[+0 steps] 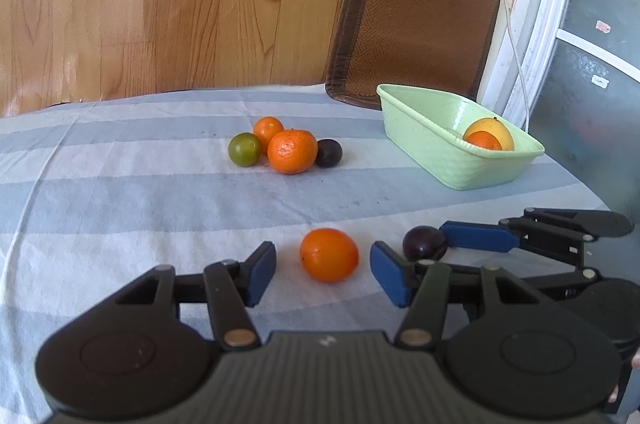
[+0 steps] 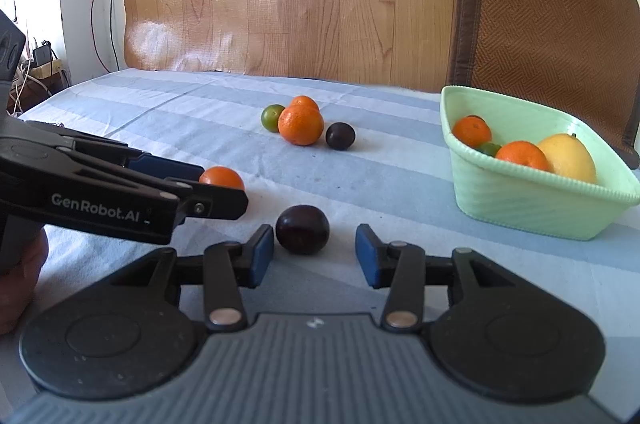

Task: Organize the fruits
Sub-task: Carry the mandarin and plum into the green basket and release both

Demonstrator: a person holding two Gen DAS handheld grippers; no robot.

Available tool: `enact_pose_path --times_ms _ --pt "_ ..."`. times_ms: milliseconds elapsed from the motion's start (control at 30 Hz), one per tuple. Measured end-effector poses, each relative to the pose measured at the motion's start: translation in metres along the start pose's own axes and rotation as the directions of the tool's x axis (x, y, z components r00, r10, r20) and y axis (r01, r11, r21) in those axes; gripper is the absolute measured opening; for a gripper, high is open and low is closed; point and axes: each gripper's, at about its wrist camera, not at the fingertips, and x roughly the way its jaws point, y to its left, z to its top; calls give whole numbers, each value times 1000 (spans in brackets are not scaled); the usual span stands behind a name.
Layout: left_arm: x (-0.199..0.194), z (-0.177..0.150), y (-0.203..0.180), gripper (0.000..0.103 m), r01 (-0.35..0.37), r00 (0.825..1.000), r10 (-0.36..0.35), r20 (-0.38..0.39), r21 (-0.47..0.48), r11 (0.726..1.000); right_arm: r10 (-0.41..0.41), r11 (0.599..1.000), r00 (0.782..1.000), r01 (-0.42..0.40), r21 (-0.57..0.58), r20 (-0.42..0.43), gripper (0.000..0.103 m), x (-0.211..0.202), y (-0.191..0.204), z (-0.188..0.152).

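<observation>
An orange (image 1: 329,254) lies on the striped cloth between the blue pads of my left gripper (image 1: 323,260), which is open with a gap on each side. A dark plum (image 2: 302,230) sits between the pads of my right gripper (image 2: 314,244), also open; its left pad is close to the plum, its right pad well clear. The two grippers are side by side, the left gripper (image 2: 168,163) at the left in the right wrist view. A pale green basket (image 2: 520,207) at the right holds two oranges, a lime and a yellow fruit (image 2: 568,157).
Mid-table is a cluster: a lime (image 1: 244,149), a large orange (image 1: 292,151), a small orange (image 1: 268,128) and a second plum (image 1: 328,152). A brown woven chair back (image 1: 412,19) stands behind the basket. A wood panel rises past the table's far edge. A white cable (image 1: 516,55) hangs at the right.
</observation>
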Motion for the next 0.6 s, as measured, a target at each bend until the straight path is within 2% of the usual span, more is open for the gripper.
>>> enact_pose_path --times_ms 67,100,133,200,367,500,600 --pt "2 1 -3 46 -9 1000 9 -2 13 1000 5 1000 1000 -5 -1 -1 46 0 1 0" --pt "2 1 -4 34 -10 1000 10 -1 20 1000 12 1000 1000 -12 -4 1 35 -1 1 0" --pt "3 0 -6 32 -4 1000 4 -2 25 1000 22 1000 1000 -22 -6 6 30 -2 1 0" --pt "3 1 -8 32 5 1000 -5 -2 29 1000 11 1000 1000 -10 -4 20 30 -4 1 0" --pt "9 22 -19 32 93 996 -94 12 5 996 -44 998 992 39 43 115 30 -20 -15 4" --pt "23 58 -38 32 166 985 -166 45 8 986 -139 990 966 129 60 218 30 -34 -38 13" --pt "40 83 -58 32 181 981 -183 68 45 983 -215 976 942 200 85 258 30 -39 -59 19"
